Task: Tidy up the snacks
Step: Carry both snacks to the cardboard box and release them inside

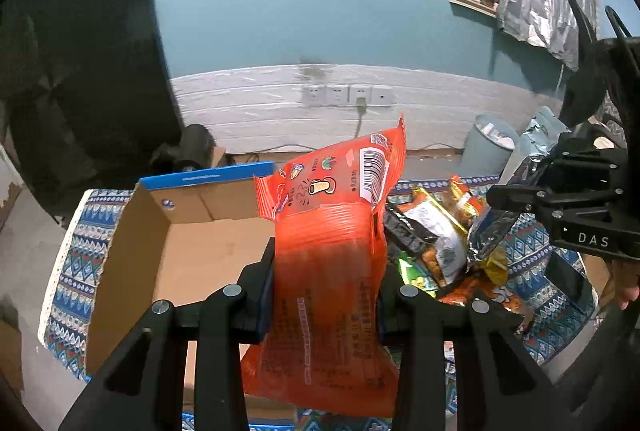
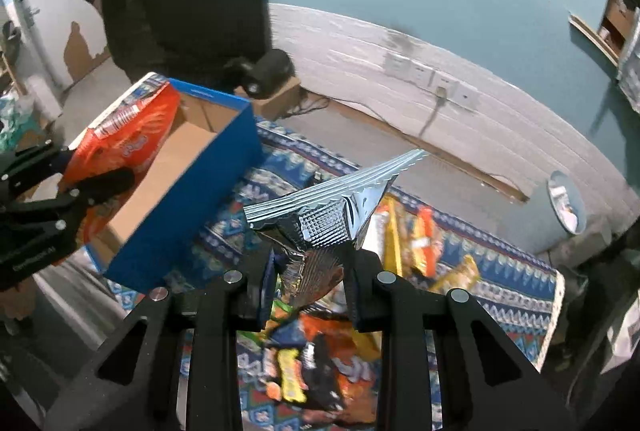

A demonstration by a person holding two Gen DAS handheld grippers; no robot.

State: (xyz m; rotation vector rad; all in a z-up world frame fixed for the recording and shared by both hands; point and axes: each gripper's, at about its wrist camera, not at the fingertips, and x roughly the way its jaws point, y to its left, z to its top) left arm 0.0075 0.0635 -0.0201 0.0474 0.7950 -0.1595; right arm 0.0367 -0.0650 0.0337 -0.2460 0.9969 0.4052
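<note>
Left gripper is clamped on the orange snack pack, centre of my left wrist frame. Pack stands upright between the pads, barcode end up, lower end hanging below the jaws. It sits in front of the open cardboard box, which fills the centre-left of that frame; box has a blue outer skin and a bare brown floor. I can't tell whether the pack is above the box floor or just in front of it.

Right gripper is closed on a silver foil bag, centre of the right wrist frame. Bag is crumpled at the pinch, its sealed top edge fanned out toward upper right. Right side of the left wrist frame shows the same gripper, off to the side of the box.

Loose snack pile is centre-right in the left view, lying on the patterned cloth just beside the box; yellow, orange, black and white wrappers, overlapping. In the right view the pile shows bottom centre under the jaws, blurred.

Box sits on the cloth too. Upper left of the right view has the orange pack over the box's left edge.

Background: grey waste bin mid-right, wall sockets upper centre.
</note>
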